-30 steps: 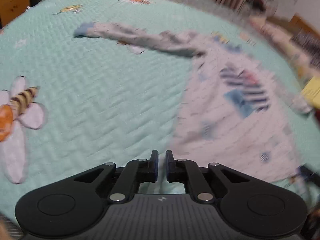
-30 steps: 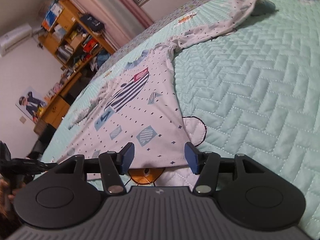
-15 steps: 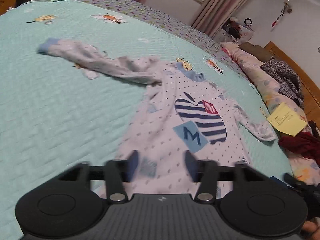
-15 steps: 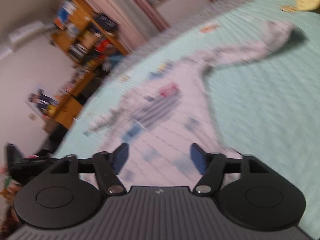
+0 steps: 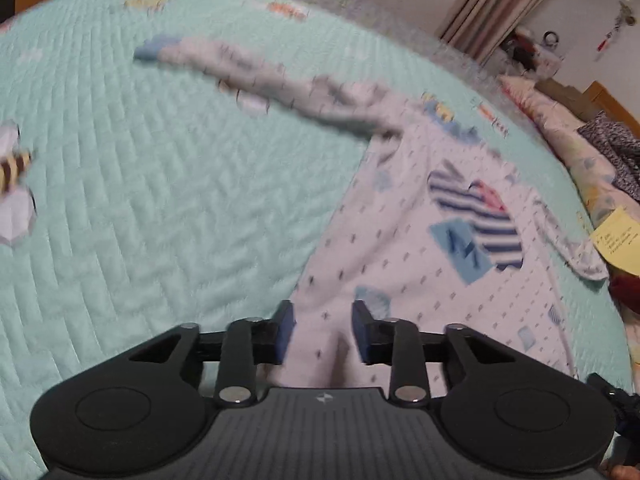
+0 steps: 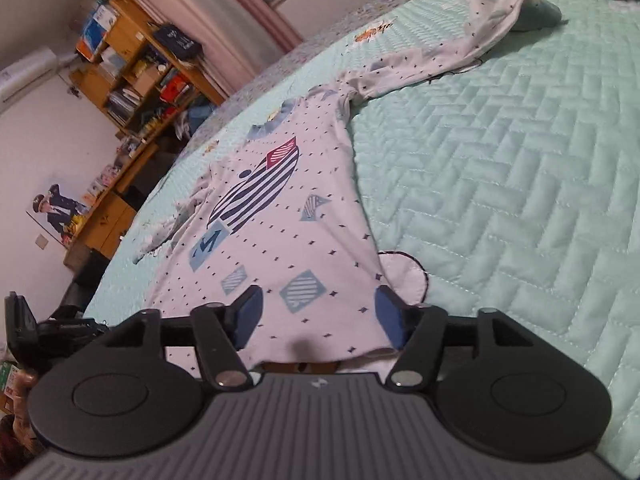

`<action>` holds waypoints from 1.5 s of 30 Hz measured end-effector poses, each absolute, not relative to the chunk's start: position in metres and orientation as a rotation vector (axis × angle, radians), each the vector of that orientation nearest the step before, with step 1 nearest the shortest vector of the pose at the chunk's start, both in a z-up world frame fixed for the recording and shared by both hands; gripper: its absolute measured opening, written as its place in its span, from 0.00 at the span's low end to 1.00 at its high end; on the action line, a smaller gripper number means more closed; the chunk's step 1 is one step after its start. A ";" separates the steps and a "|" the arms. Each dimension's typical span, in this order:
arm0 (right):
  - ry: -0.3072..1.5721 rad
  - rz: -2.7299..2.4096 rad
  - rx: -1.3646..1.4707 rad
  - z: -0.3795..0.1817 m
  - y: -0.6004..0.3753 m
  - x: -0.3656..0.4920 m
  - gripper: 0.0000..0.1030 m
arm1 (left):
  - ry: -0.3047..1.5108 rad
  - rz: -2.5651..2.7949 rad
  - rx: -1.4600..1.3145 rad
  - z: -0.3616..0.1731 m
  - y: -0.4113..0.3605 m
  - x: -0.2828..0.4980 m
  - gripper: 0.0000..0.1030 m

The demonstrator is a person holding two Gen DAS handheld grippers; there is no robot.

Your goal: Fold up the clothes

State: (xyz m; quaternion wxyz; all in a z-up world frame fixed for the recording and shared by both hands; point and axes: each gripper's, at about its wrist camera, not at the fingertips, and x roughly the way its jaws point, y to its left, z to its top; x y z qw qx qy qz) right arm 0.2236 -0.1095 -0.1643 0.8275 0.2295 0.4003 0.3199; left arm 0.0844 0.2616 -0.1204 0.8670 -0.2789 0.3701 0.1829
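A white long-sleeved shirt (image 5: 420, 248) with small dark dots, a striped whale print and blue patches lies flat on the mint quilted bedspread (image 5: 160, 200), sleeves spread. My left gripper (image 5: 323, 332) is at the hem's left corner; its jaws are closing with a raised fold of hem between them, and gaps still show beside the pads. In the right wrist view the same shirt (image 6: 280, 240) runs away from my right gripper (image 6: 318, 316), which straddles the hem's right corner. Its jaws stand wide and are closing, clear of the cloth.
Pillows (image 5: 560, 128), a yellow note (image 5: 616, 240) and dark red cloth (image 5: 628, 288) lie along the bed's right side. A wooden bookshelf (image 6: 136, 80) and curtains stand beyond the bed. A hand (image 6: 24, 392) holds the other gripper at the left edge.
The left jaws went from shut to apart, then narrowed, and now sit over the shirt's hem corner. The right jaws spread wider at the hem.
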 end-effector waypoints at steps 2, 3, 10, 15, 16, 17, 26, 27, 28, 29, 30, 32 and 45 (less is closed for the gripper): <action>0.807 0.674 0.552 -0.158 -0.117 0.224 0.75 | 0.715 0.416 -0.550 -0.109 0.261 0.082 0.52; 0.781 0.675 0.595 -0.158 -0.123 0.224 0.76 | 0.705 0.432 -0.539 -0.107 0.262 0.083 0.68; 0.832 0.618 0.768 -0.186 -0.168 0.236 0.81 | 0.813 0.403 -0.675 -0.138 0.279 0.081 0.80; 0.872 0.739 0.754 -0.194 -0.165 0.245 0.82 | 0.822 0.304 -0.747 -0.146 0.280 0.081 0.88; 0.886 0.772 0.734 -0.194 -0.161 0.249 0.82 | 0.841 0.290 -0.728 -0.148 0.277 0.086 0.91; 0.900 0.799 0.709 -0.194 -0.156 0.252 0.82 | 0.860 0.275 -0.710 -0.149 0.275 0.090 0.93; 0.959 0.924 0.564 -0.184 -0.121 0.267 1.00 | 0.964 0.221 -0.537 -0.149 0.253 0.119 0.96; 0.967 0.934 0.568 -0.184 -0.121 0.268 1.00 | 0.964 0.211 -0.537 -0.148 0.252 0.119 0.90; 0.976 0.942 0.584 -0.184 -0.123 0.269 1.00 | 0.965 0.204 -0.541 -0.147 0.252 0.119 0.84; 0.986 0.960 0.597 -0.184 -0.124 0.270 1.00 | 0.966 0.196 -0.544 -0.146 0.252 0.119 0.81; 0.998 0.984 0.621 -0.185 -0.125 0.270 1.00 | 0.966 0.190 -0.549 -0.145 0.252 0.118 0.78; 1.004 1.013 0.672 -0.188 -0.130 0.267 1.00 | 0.962 0.186 -0.581 -0.146 0.256 0.117 0.77; 1.075 1.065 0.649 -0.186 -0.113 0.273 0.76 | 0.971 0.177 -0.698 -0.153 0.279 0.115 0.08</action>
